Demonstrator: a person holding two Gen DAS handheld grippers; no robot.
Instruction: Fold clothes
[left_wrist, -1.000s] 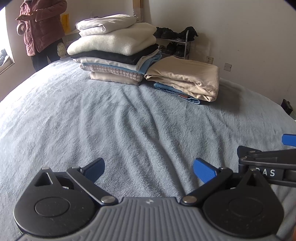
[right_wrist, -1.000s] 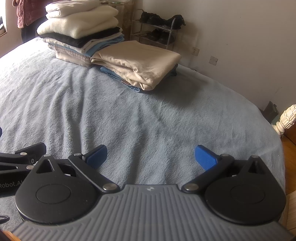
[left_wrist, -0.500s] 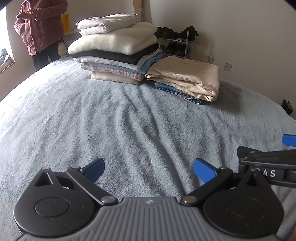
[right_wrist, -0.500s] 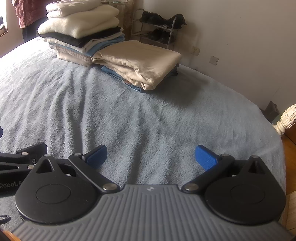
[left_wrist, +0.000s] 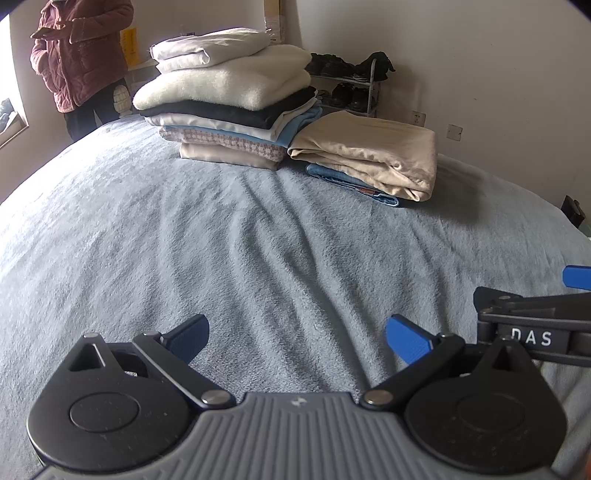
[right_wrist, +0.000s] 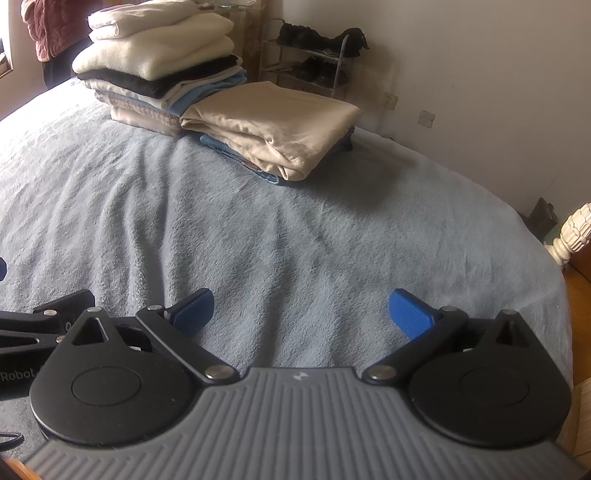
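Note:
A tall stack of folded clothes (left_wrist: 232, 107) (right_wrist: 159, 74), white and cream on top, stands at the far side of the grey-blue bedspread (left_wrist: 221, 258) (right_wrist: 295, 240). Beside it lies a folded beige garment (left_wrist: 369, 155) (right_wrist: 273, 122) on top of a blue one. My left gripper (left_wrist: 297, 338) hovers low over the near bedspread, open, with nothing between its blue pads. My right gripper (right_wrist: 303, 312) is likewise open and holds nothing, just right of the left one. Both piles lie well beyond the two grippers.
A person in a pink quilted jacket (left_wrist: 81, 51) stands at the far left of the bed. A shoe rack (left_wrist: 351, 88) (right_wrist: 314, 62) stands against the back wall. A cream bedpost (right_wrist: 570, 236) and wooden floor mark the bed's right edge.
Both grippers have drifted slightly, so the piles sit a touch lower in the views. The jaws stay open. The person has shifted a little.

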